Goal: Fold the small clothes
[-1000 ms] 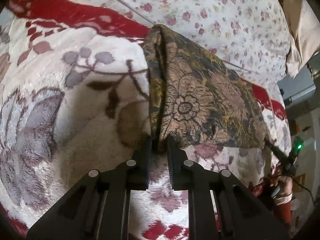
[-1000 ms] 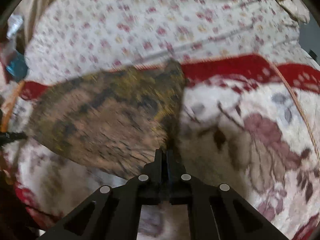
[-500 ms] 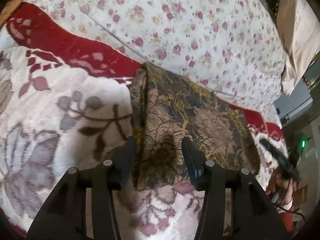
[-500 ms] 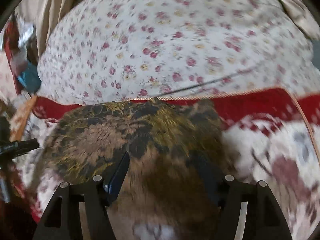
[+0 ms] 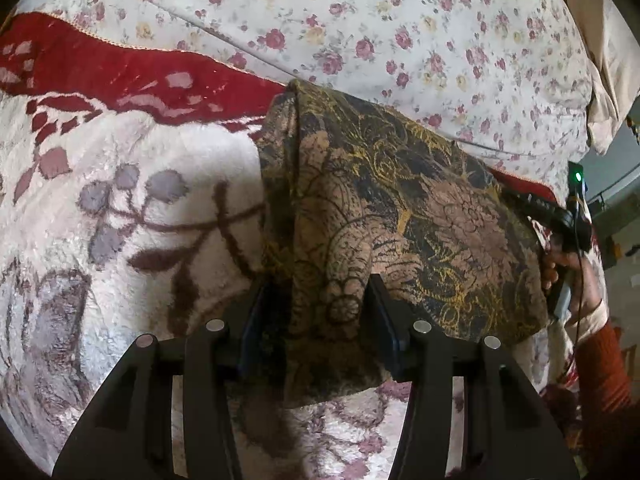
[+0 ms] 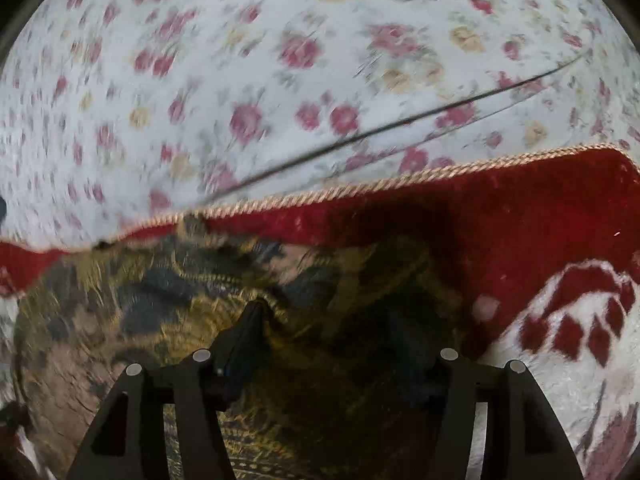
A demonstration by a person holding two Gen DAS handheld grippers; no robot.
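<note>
In the left wrist view, the left gripper (image 5: 316,316) is hanging over the near corner of the folded garment (image 5: 400,216), its jaws standing apart with a ridge of the cloth running up between them; the pads are not pinching it, which suggests the corner is being let go so the fold can settle. The garment is lying flat on the plush blanket (image 5: 120,216) of a bed, its far edge reaching the floral sheet (image 5: 360,20). It is showing a dark brocade-like print of tan flowers and gold lines, doubled over along its left edge. At the far right a hand (image 5: 568,276) is gripping the other tool.

In the right wrist view, which is blurring, the right gripper (image 6: 328,336) is sitting low over the same cloth, jaws spread wide. Fabric is lying under and between them, unclamped, probably for the same release.
</note>
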